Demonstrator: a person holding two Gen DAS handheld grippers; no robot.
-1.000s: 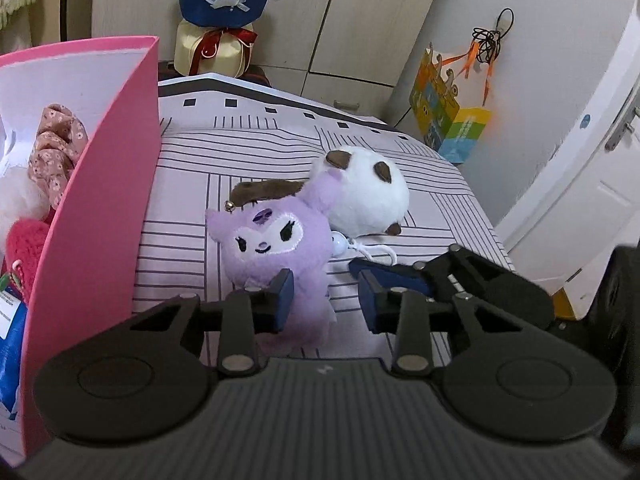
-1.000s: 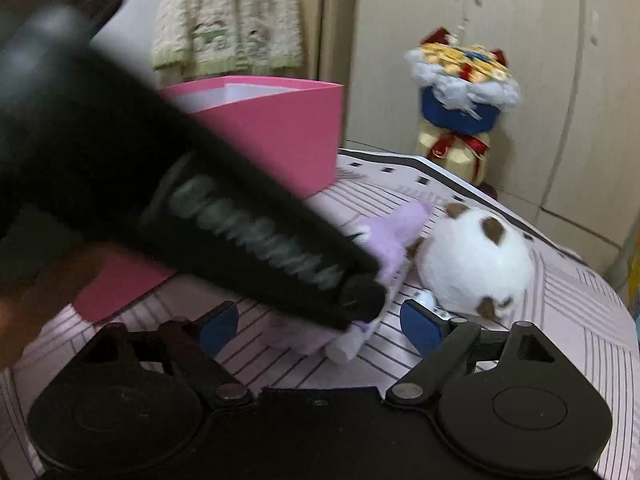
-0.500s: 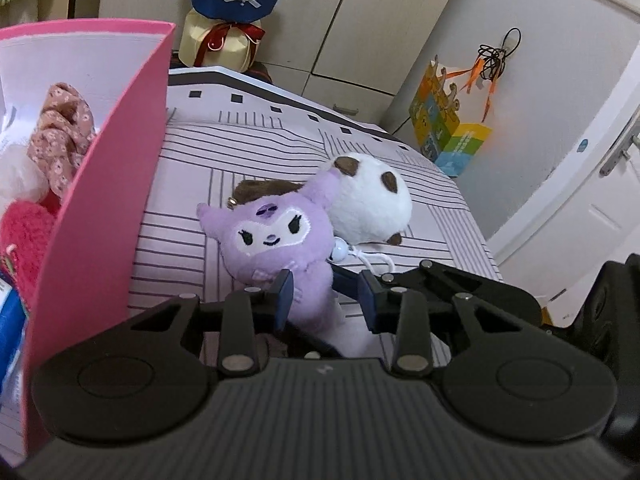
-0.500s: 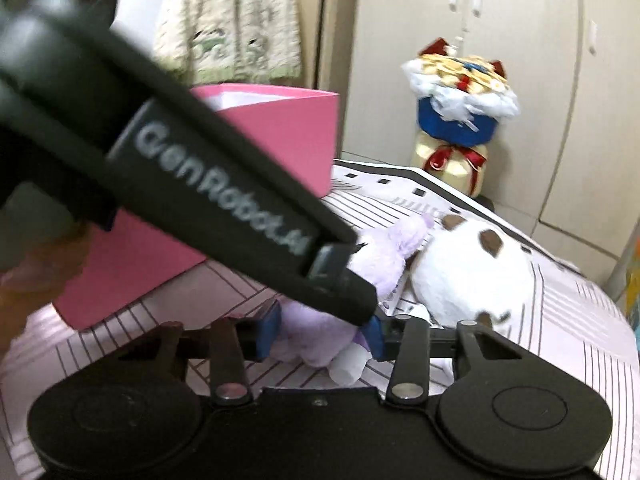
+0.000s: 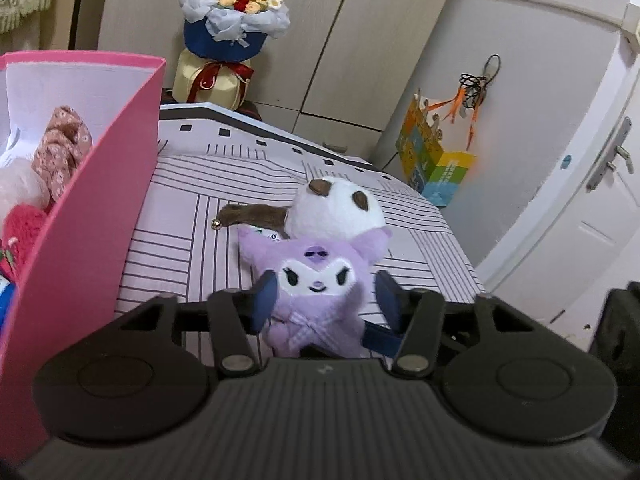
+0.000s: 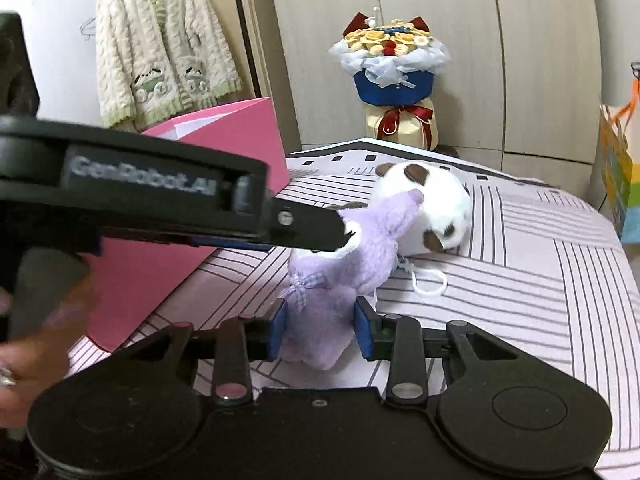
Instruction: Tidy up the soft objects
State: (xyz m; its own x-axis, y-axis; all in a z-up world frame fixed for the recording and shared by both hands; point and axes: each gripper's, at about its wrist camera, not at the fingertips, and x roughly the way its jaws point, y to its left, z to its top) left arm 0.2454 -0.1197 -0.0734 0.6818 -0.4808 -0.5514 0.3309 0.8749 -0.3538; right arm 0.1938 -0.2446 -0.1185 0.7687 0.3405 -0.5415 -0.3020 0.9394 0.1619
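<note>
1. Since a second ago, purple plush [image 5: 316, 300] has shifted between left gripper [image 5: 324, 300] pads, which have just been opening — released.
2. Right gripper [image 6: 320, 326], just closing, clamps its body.
3. Plush hangs over striped bedspread [image 6: 520, 280], beside pink box [image 5: 100, 220]; wardrobe [image 6: 440, 20] behind.

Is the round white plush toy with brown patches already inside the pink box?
No, the white plush lies on the striped bedcover, outside the pink box.
</note>
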